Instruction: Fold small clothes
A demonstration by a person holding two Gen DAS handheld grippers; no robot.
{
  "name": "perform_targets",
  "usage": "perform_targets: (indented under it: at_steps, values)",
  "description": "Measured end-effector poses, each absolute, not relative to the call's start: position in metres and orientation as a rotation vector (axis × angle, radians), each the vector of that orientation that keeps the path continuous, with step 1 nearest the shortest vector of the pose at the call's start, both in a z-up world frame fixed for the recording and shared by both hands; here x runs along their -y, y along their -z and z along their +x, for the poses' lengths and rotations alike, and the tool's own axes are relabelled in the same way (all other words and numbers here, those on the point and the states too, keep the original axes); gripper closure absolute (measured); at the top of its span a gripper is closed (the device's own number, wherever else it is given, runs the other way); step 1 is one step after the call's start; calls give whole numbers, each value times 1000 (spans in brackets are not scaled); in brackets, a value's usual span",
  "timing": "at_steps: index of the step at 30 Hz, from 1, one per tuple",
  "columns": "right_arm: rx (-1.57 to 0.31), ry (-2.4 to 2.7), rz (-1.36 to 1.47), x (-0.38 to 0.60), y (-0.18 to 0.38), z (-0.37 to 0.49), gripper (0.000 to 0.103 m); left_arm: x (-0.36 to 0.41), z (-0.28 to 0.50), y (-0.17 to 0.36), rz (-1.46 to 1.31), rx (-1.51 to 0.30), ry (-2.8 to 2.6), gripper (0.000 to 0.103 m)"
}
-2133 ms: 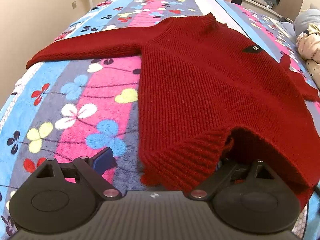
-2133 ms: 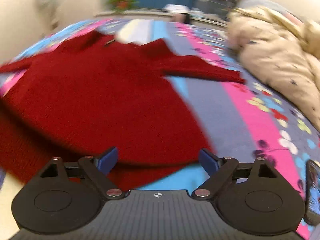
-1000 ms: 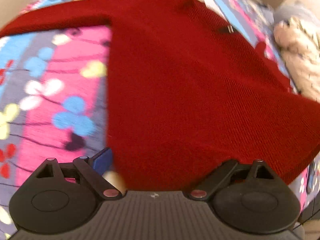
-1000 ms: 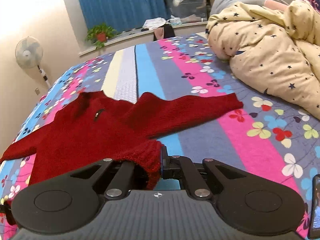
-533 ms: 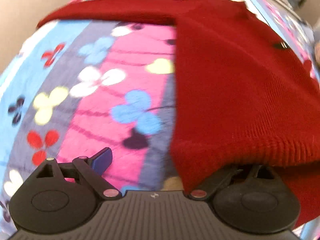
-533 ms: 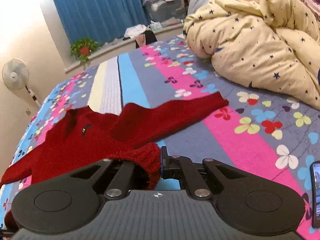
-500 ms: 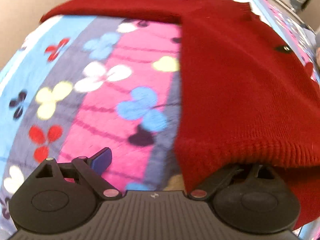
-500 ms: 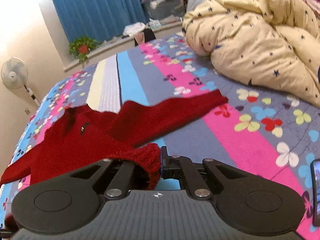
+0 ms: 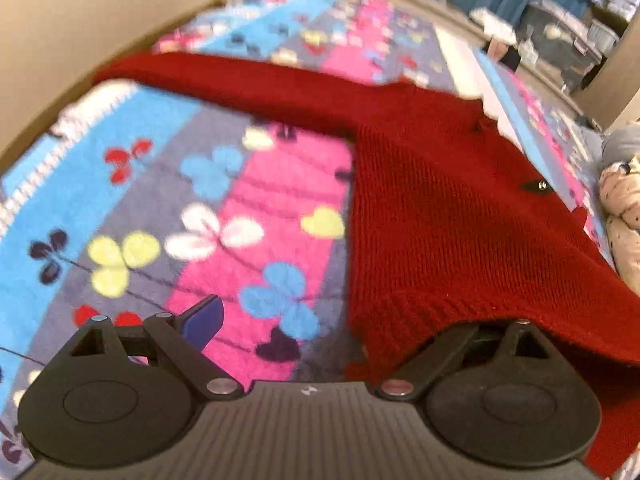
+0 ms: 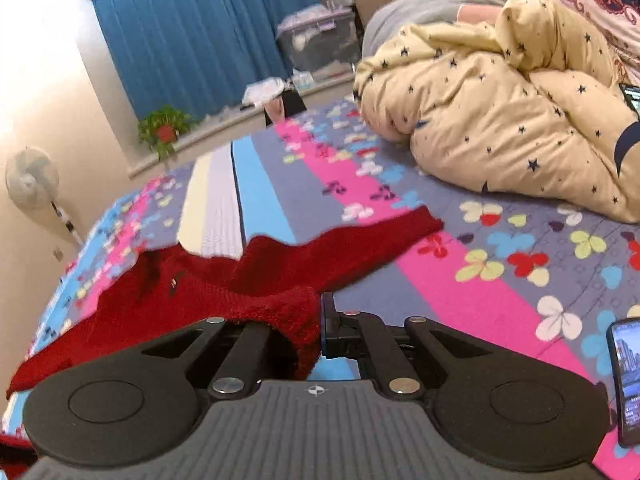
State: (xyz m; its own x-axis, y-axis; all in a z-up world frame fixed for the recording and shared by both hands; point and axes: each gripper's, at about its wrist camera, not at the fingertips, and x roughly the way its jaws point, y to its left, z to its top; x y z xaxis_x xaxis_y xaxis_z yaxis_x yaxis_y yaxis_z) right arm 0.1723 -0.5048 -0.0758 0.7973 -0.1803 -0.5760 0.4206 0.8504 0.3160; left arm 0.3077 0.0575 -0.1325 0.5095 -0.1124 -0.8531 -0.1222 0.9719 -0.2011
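Observation:
A red knit sweater (image 9: 440, 220) lies front up on the floral blanket (image 9: 160, 200), one sleeve stretched toward the far left. My left gripper (image 9: 320, 320) stands open at the sweater's bottom corner. Its blue-padded left finger (image 9: 202, 320) is bare above the blanket, and the ribbed hem (image 9: 400, 320) drapes over the hidden right finger. In the right wrist view my right gripper (image 10: 318, 320) is shut on the other hem corner of the sweater (image 10: 160, 300), lifted a little off the bed. The other sleeve (image 10: 360, 248) lies stretched toward the right.
A bunched yellow star-print duvet (image 10: 500, 120) fills the right side of the bed. A phone (image 10: 626, 380) lies on the blanket at the lower right. A wall (image 9: 80, 20) runs close along the bed's left edge. Far off stand a fan (image 10: 30, 180) and a potted plant (image 10: 164, 130).
The left gripper has drawn back and rolled, so more blanket and the whole left sleeve show; the hem still hangs over its right finger. The right gripper stayed shut on the hem and shifted slightly.

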Motion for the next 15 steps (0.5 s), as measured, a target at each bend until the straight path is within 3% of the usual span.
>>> perform_targets:
  at_steps: [3, 6, 11, 15]
  values:
    - [-637, 350, 506, 513, 93, 177, 100, -67, 313, 154, -313, -1105, -18, 8]
    - [-710, 358, 538, 518, 112, 177, 100, -97, 308, 159, -576, -1077, 16, 8]
    - [-727, 350, 518, 510, 125, 175, 100, -51, 313, 164, -258, -1115, 40, 8]
    - [-722, 351, 511, 510, 124, 177, 100, -39, 303, 191, -271, -1179, 50, 8]
